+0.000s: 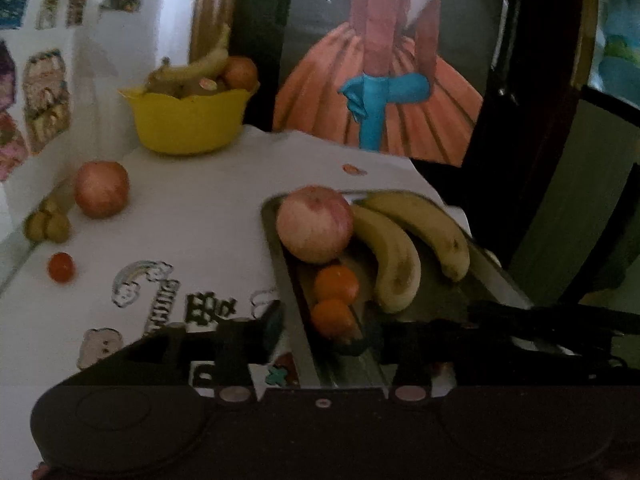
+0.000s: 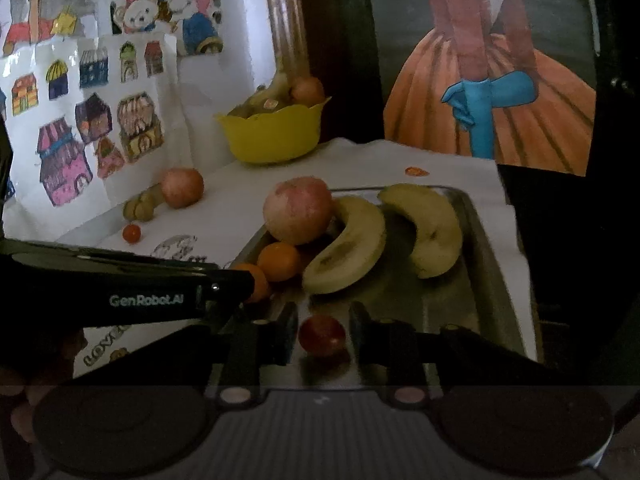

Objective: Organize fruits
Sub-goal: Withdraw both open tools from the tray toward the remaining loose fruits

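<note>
The metal tray point(image 2: 476, 248) on the white-clothed table point(image 1: 208, 200) is filling up: a pink-red apple point(image 2: 298, 210), two yellow bananas point(image 2: 348, 250), and two small oranges point(image 2: 279, 261) lie in it. The right hand-held gripper point(image 2: 322, 338) hangs low over the tray's near end, fingers point(image 2: 286, 334) parted narrowly around a small dark-red round fruit point(image 2: 322, 335) that rests on the tray floor; there's a gap either side, so by my eye it isn't clamped. The left hand-held gripper point(image 1: 320, 344) sits at the tray's left rim, jaws moderately apart, nothing gripped, the nearer orange point(image 1: 333, 319) just ahead of it. Left out on the table: a second red apple point(image 1: 102, 194), a cluster of small greenish fruits point(image 1: 46, 222) and a little red tomato point(image 1: 61, 267). The yellow plastic bowl point(image 1: 188, 124) at the back holds more fruit. I'd call it about half done.
</note>
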